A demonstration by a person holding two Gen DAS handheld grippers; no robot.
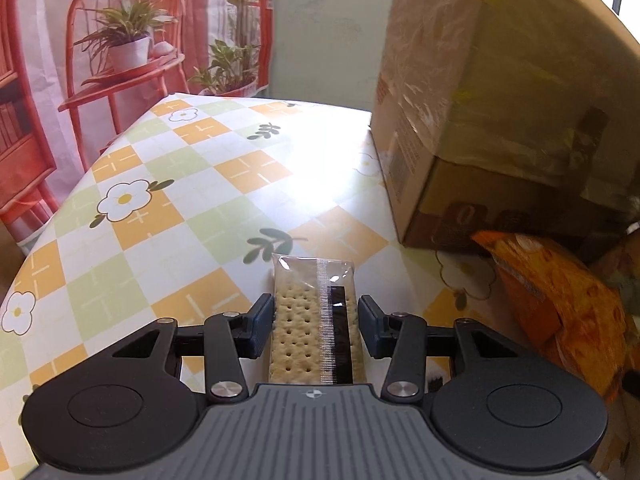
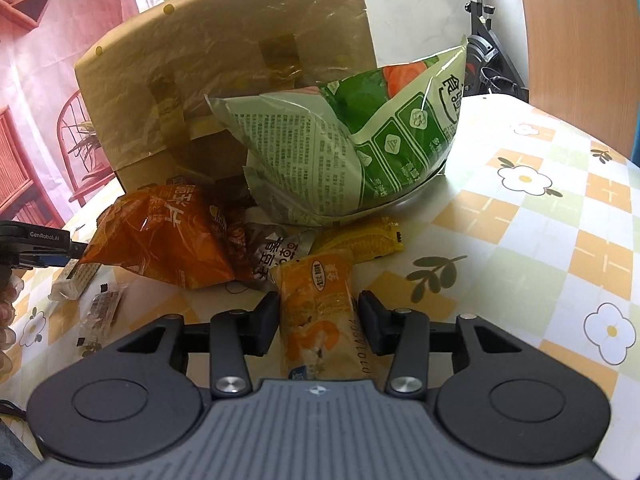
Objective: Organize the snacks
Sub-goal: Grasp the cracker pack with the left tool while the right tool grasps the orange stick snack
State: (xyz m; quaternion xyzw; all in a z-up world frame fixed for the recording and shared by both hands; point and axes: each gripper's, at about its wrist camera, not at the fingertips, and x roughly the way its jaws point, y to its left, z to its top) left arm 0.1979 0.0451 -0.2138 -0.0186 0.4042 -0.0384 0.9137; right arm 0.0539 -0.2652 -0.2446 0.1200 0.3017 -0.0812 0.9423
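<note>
Right wrist view, box (image 2: 224,60) interior hidden

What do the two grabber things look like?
Both look alike. The left gripper has a ribbed grey body with a small round logo, black arms with silver screws, two round black discs, and dark blue pads. The right gripper matches, though its pads look darker.

Your table (image 2: 560,216) wears a glossy checked cloth of orange, green and white squares with daisies and leaf sprigs. In the right wrist view a cardboard box (image 2: 224,60) stands at 12 o'clock, a green bag (image 2: 360,152) leaning at 1. An orange bag (image 2: 160,240) lies at 10, small packets (image 2: 356,240) just beside it. A clear cracker pack (image 2: 74,278) rests at 9, a small wrapped sweet (image 2: 102,308) near it.
</note>
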